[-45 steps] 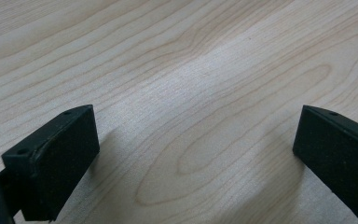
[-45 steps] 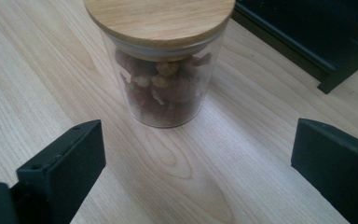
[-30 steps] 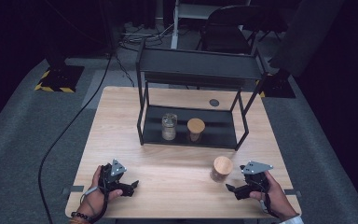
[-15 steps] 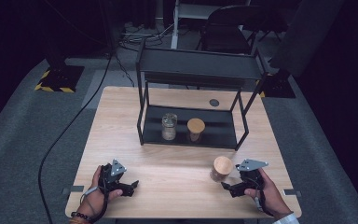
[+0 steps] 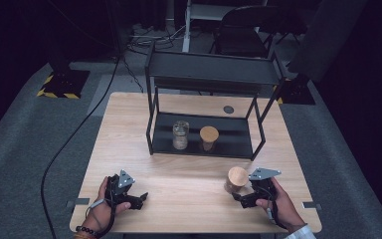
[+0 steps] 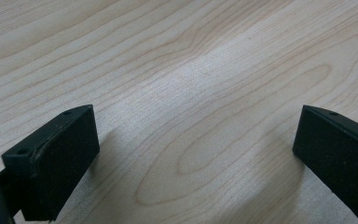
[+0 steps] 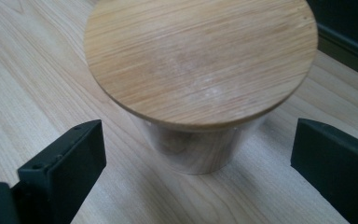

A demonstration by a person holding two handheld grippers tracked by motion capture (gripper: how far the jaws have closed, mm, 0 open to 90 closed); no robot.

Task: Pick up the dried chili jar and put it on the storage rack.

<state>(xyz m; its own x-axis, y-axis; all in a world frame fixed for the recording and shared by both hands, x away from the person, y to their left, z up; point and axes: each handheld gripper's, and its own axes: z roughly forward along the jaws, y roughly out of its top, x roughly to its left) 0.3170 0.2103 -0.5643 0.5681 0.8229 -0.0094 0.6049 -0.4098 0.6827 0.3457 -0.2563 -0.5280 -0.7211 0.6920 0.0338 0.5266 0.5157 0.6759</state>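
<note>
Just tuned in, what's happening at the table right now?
A person holds a gripper in each hand. The right gripper sits open beside a glass jar with a round wooden lid, jaws either side, not touching. The left gripper rests open over the wooden table. Two more jars stand on the black metal shelf.

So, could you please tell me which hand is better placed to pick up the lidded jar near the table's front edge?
The right. Its claw is open right in front of the jar, while the left claw rests far across the table.
</note>
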